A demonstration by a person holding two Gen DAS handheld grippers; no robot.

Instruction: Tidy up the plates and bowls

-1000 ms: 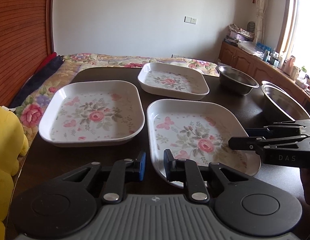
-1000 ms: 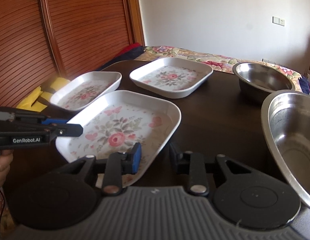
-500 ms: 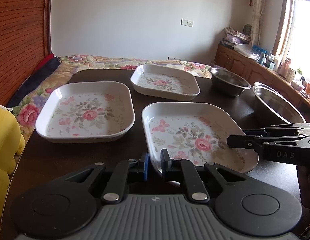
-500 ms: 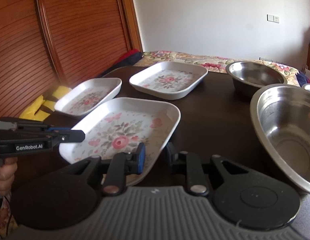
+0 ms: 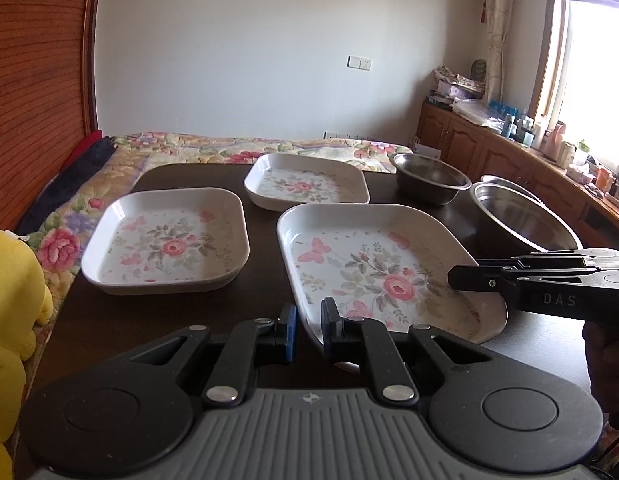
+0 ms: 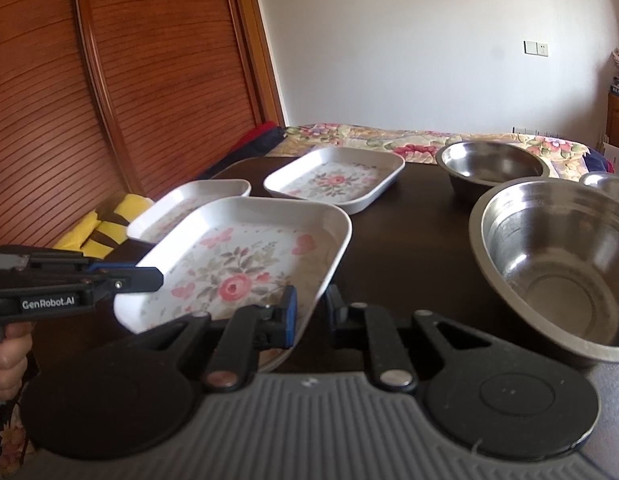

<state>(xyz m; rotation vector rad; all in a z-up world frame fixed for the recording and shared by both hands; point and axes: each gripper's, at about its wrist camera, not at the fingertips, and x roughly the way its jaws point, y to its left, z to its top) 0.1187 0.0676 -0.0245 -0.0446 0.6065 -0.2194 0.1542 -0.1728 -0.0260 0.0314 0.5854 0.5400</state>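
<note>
Left tongs (image 5: 308,330) and right tongs (image 6: 311,314) each straddle a rim of the nearest floral plate (image 5: 383,276), one at its near-left corner, the other on its right edge. Both pairs are narrowed almost to the rim's thickness; whether the pads are actually clamped cannot be told. The plate appears tipped, near corner raised off the dark desk (image 5: 265,264).

Risk 1: the rim is thin, glossy and sloped. A pinch that is only partial would likely let the plate slip and drop back on the desk.

Risk 2: two hands on one plate. Uneven lifting would twist it out of one grip.

Just beside on the right stands the large steel bowl (image 6: 557,264); a swing that way would knock it. To the left lies the second floral plate (image 5: 169,240), the probable stacking target. A tilted set-down would leave it unseated.

Further back: third floral plate (image 5: 307,182) and smaller steel bowl (image 5: 429,182), both apart from this action.
</note>
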